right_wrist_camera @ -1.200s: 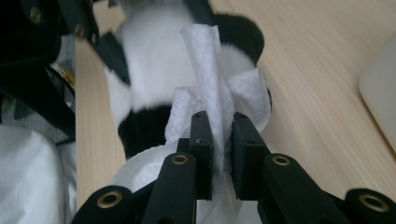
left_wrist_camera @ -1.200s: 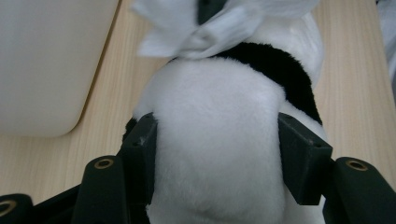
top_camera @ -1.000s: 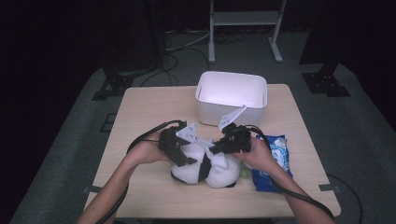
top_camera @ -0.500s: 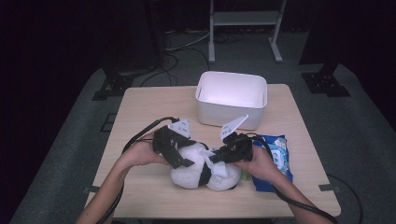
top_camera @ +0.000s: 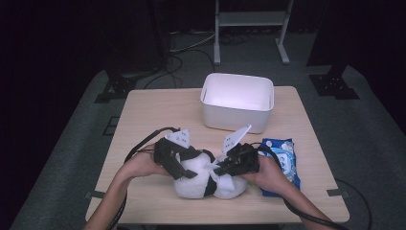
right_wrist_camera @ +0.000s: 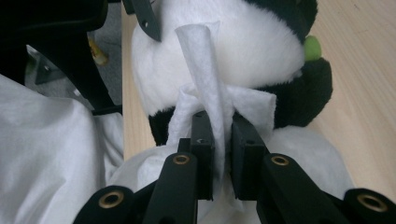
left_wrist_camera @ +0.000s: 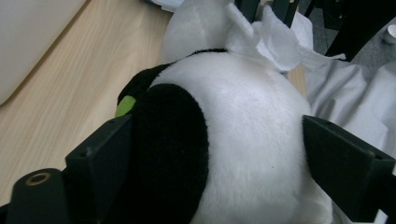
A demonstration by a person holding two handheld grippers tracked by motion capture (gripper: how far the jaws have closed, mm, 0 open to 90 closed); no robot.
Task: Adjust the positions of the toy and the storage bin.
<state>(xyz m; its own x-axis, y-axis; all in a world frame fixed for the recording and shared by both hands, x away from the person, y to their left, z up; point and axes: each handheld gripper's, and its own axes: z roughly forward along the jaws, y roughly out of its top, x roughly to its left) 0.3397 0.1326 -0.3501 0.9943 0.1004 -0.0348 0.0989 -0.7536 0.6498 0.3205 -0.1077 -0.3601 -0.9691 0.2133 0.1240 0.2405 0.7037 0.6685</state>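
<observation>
A: What is that on the desk [top_camera: 158, 115]?

B: A plush panda [top_camera: 203, 179], white body with black patches, lying near the front edge between the person's two hands. In the left gripper view its round white belly and a black limb come right up to the camera, with a small green bit [left_wrist_camera: 125, 105] tucked beside the black fur.

A: And the grippers?

B: The left gripper [top_camera: 178, 165] straddles the panda's left end. Its jaws stand wide, one on either side of the body; they have just been closing a little, and the black jaw on the left of that view lies against the dark limb, though I cannot tell if the pads truly press. The right gripper [top_camera: 229, 168] is clenched on a white wipe [right_wrist_camera: 208, 88], a thin sheet pinched and twisted into a strip that rises between the jaws and drapes against the toy.

A: Anything hard to make out?

B: Plenty. From above, the hands and grippers cover much of the panda, so its head and face are not readable. The wipe's lower end is hidden behind the jaws. A blue packet [top_camera: 282, 160] lies just right of the right hand, partly under it, its print too small to read. A white bin [top_camera: 238, 103] stands behind, well apart from the toy.
</observation>
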